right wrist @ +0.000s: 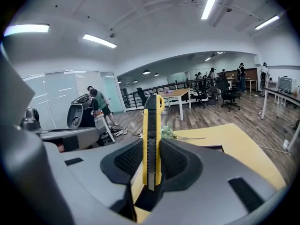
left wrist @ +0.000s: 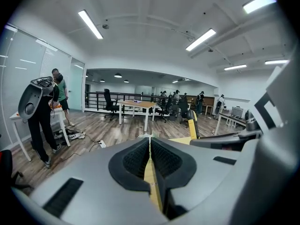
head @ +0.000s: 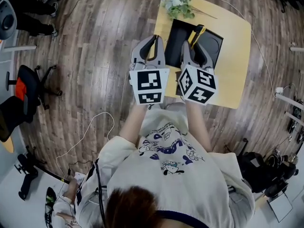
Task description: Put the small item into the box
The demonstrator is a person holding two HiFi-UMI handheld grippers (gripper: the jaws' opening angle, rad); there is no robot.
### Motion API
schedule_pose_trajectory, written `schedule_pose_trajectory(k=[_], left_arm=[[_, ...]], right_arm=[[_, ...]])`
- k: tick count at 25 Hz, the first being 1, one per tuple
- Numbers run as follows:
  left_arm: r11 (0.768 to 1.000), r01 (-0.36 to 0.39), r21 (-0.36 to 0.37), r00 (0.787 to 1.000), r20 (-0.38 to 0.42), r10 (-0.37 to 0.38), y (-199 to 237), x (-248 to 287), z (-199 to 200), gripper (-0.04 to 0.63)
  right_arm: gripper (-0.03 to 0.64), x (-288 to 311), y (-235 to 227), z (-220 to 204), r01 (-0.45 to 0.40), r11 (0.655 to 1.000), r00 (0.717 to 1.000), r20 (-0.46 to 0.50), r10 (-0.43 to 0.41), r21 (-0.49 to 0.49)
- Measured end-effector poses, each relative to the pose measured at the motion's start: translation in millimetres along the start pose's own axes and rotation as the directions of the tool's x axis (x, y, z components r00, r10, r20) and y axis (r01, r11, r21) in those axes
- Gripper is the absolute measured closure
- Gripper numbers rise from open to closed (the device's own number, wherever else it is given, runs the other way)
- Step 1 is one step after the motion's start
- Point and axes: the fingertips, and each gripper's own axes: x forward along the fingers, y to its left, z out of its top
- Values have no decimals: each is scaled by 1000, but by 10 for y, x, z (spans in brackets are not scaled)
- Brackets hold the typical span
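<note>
A yellow and black utility knife stands upright between the jaws of my right gripper, which is shut on it. In the head view the utility knife pokes out ahead of the right gripper, above a black open box on a small yellow table. My left gripper hovers at the table's left edge beside the box. Its jaws are closed together with nothing between them.
A bunch of pale flowers lies at the table's far corner. Wood floor surrounds the table, with a cable on it. Office chairs stand at left. People stand by a desk in the distance.
</note>
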Motion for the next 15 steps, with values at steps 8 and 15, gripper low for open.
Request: schedule_pose_trajectory(k=[8,15], left_arm=[[999,28,-28,997,-71,-30,66,330,-225,572],[998,27,-51,990,-135,-34,106,548,-444,572]], right_arm=[[488,306,-107,-226,37,999,995,-98,-33,38],[488,526,-188,-430,52,997,983,-177,-40,64]])
